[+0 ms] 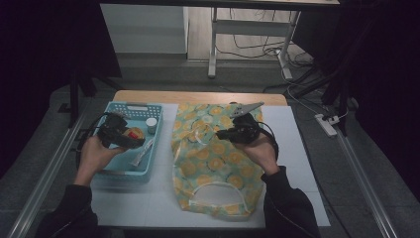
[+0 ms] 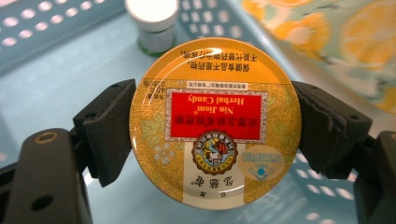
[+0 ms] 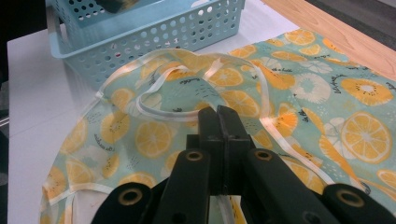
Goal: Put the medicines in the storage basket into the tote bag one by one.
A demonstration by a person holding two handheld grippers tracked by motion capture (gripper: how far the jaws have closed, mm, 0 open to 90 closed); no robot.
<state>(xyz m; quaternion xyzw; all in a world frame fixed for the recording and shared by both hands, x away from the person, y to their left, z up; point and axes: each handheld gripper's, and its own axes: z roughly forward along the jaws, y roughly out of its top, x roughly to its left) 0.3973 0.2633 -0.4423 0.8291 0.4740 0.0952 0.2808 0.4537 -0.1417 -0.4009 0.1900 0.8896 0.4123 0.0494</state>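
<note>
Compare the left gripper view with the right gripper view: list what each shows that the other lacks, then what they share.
Left gripper view alone: the left claw clamped on a round yellow herbal candy tin with a red label, and behind it a small green bottle with a white cap.

Right gripper view alone: the right claw, jaws pressed together, the white table cover, and a strip of bare wooden table edge.

Both: the light blue perforated plastic basket and the teal fabric bag printed with orange slices.
</note>
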